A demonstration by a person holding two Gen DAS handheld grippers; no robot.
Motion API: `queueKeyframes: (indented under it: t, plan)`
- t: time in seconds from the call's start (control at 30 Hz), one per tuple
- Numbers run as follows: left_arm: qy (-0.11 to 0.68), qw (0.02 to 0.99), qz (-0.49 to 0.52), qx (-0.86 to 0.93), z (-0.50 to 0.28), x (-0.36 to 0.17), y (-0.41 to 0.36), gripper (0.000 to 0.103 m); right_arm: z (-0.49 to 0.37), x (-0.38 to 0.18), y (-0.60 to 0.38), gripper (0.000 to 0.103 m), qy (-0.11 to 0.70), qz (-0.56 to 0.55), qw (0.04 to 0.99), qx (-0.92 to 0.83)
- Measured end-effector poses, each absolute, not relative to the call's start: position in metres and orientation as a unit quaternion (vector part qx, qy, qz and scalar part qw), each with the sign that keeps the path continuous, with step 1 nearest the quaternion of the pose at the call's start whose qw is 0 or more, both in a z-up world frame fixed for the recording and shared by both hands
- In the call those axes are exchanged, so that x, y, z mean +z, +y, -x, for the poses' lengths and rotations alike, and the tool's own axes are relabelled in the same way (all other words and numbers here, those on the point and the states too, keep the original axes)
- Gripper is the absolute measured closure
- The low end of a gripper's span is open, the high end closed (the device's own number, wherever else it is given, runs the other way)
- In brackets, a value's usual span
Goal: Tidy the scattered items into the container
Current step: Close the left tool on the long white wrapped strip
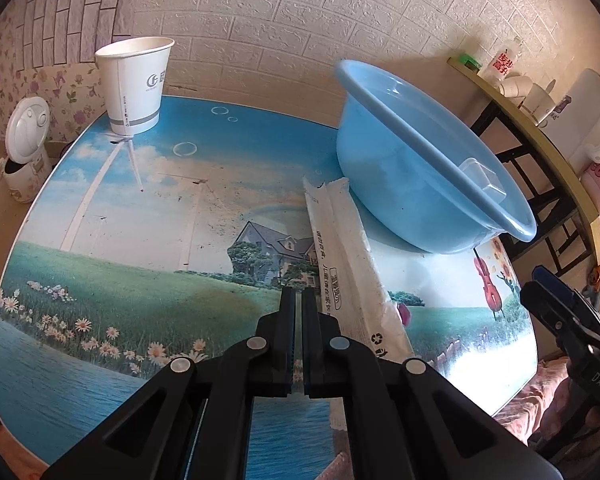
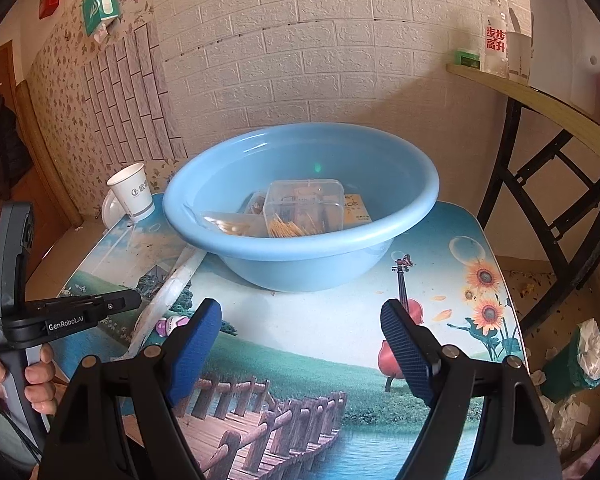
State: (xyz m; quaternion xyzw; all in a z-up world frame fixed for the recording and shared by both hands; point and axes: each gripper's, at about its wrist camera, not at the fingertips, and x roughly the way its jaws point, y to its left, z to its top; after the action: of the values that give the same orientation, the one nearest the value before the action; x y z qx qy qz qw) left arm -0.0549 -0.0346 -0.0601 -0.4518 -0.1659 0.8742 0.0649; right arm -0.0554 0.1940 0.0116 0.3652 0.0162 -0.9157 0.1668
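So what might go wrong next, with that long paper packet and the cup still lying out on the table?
The long paper packet has its far end against the blue basin; dragging it might nudge the basin. The left gripper is shut, so it must open before grabbing anything. The paper cup stands upright near the table's far edge, and a clumsy approach may tip it off.

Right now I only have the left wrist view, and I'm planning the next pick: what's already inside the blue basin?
Observer: A clear box with thin yellow sticks in it lies in the blue basin, and an orange packet is beside it.
Operator: Is the right gripper free to help?
Observer: Yes. The right gripper is open and empty, over the table short of the basin.
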Motion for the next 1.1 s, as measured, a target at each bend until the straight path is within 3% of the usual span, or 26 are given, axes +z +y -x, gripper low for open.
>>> queueKeyframes:
  t: [0.33,0.4,0.47,0.57,1.1]
  plan:
    - [-0.161,0.113,0.440,0.876,0.048,-0.047,-0.004,0.099,0.052,-0.013,0.166,0.019,0.050,-0.393,0.198,-0.897]
    - [-0.165,0.114,0.444,0.873,0.049,-0.048,-0.001,0.087,0.053,-0.014,0.167,0.019,0.049,-0.395,0.195,-0.896]
    - [-0.173,0.108,0.444,0.873,0.049,-0.048,-0.001,0.058,0.055,-0.015,0.170,0.019,0.046,-0.396,0.191,-0.897]
    - [-0.180,0.097,0.428,0.880,0.045,-0.045,-0.004,0.041,0.055,-0.016,0.173,0.020,0.044,-0.399,0.189,-0.896]
    - [-0.112,0.065,0.437,0.890,0.046,-0.053,0.009,0.037,0.058,-0.020,0.172,0.020,0.046,-0.406,0.190,-0.893]
